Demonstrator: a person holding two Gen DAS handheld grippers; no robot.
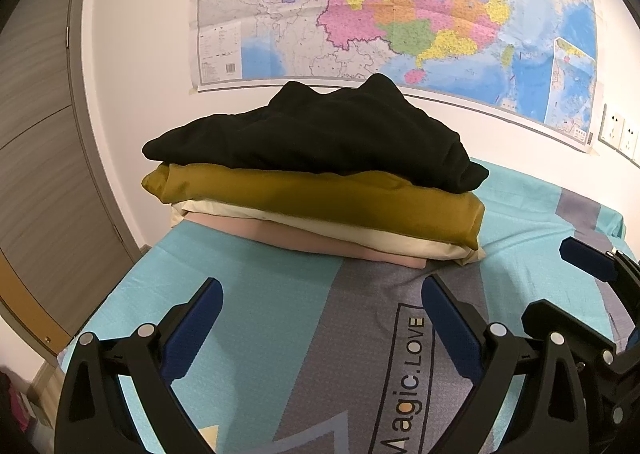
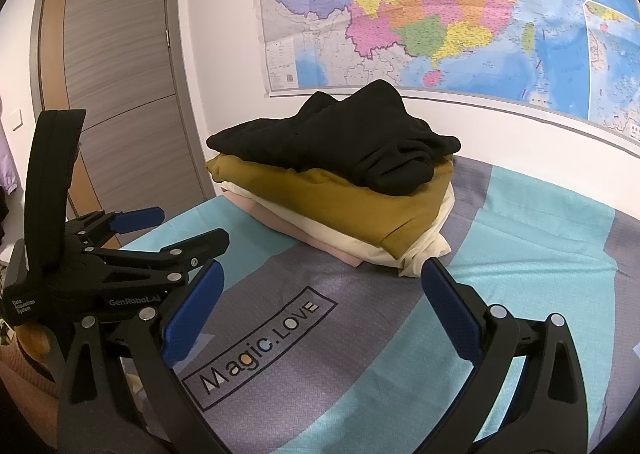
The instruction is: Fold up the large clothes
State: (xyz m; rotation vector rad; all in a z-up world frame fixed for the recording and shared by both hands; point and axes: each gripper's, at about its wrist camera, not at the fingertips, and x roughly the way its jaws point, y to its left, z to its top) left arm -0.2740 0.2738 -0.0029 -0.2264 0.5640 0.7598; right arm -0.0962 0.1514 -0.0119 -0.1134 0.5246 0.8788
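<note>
A stack of folded clothes sits on the bed against the wall. A black garment (image 1: 320, 138) lies on top, over a mustard one (image 1: 320, 202), a cream one (image 1: 360, 236) and a pink one (image 1: 320, 242). The stack also shows in the right wrist view, black garment (image 2: 340, 138) on top. My left gripper (image 1: 322, 288) is open and empty, a little short of the stack. My right gripper (image 2: 322, 268) is open and empty, also just before the stack. Each gripper shows in the other's view: the right (image 1: 592, 266), the left (image 2: 160, 230).
The bed sheet (image 2: 400, 334) is teal and grey with a "Magic.LOVE" print. A large map (image 1: 400, 6) hangs on the wall behind the stack. A grey door (image 2: 120, 54) stands at the left. Wall sockets (image 1: 620, 130) are at the right.
</note>
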